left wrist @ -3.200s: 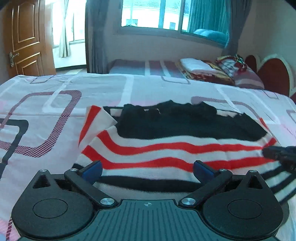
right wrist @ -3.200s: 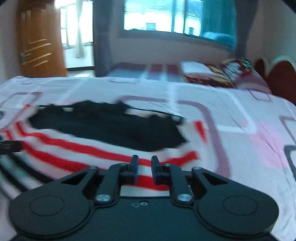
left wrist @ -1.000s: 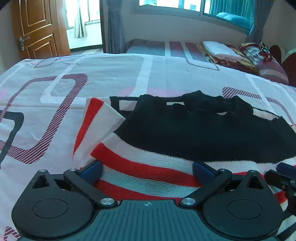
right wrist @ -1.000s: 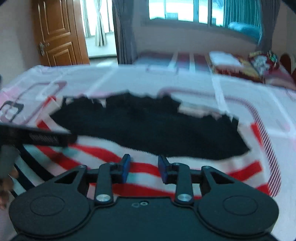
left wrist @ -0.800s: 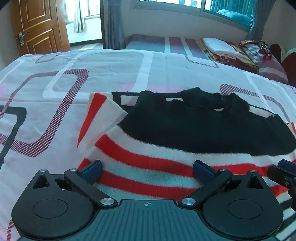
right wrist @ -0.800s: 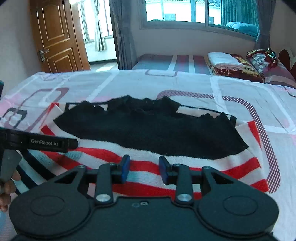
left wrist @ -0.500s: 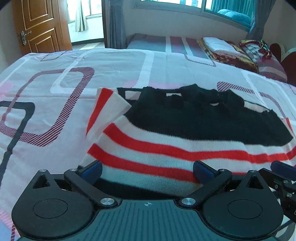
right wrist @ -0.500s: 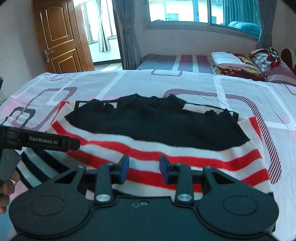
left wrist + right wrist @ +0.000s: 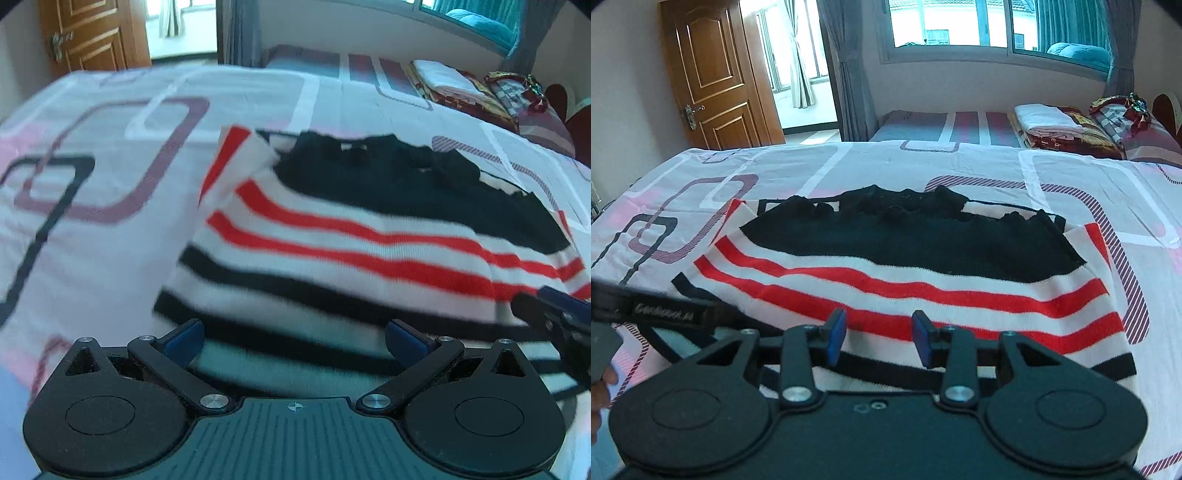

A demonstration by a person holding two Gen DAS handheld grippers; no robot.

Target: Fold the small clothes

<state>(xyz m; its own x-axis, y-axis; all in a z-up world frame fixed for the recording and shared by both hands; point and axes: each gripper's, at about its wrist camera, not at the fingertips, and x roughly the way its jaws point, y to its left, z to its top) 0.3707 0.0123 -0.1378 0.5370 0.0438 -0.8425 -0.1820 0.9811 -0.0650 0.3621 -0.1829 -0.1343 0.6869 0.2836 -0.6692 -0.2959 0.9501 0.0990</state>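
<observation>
a striped sweater (image 9: 908, 280) lies flat on the bedspread (image 9: 1052, 173), which is white and pink with rounded-rectangle outlines. landmark for all positions below: the sweater.

the sweater's far part is solid black with a rumpled edge; nearer come two red stripes on white, then black stripes at the near hem. a red-and-white sleeve panel (image 9: 236, 162) is folded at its far left corner in the left wrist view.

the left gripper (image 9: 293, 341) hangs over the near hem, its blue pads (image 9: 184, 338) spread wide, nothing between them but the fabric below; whether they touch the cloth cannot be told, as this view is blurred. the right gripper (image 9: 879, 338) sits over the near hem toward the sweater's right half, jaws at a narrow-to-middling gap with blue pads (image 9: 836, 330) apart; no fabric is pinched between them.

writing: in the right wrist view the left gripper's finger enters from the left of the sweater carrying white lettering, smeared, beginning "gen" and not legible beyond that. a printed fabric in the folded stack beyond the sweater shows letters too small to read.

beyond the sweater: a second bed (image 9: 945, 127) with a striped cover, a stack of folded bedding (image 9: 1056, 123), a window (image 9: 960, 22) with grey curtains (image 9: 849, 74), and a brown panelled door (image 9: 713, 74) far left. a fingertip of the person's hand (image 9: 602, 387) shows at the left edge.
</observation>
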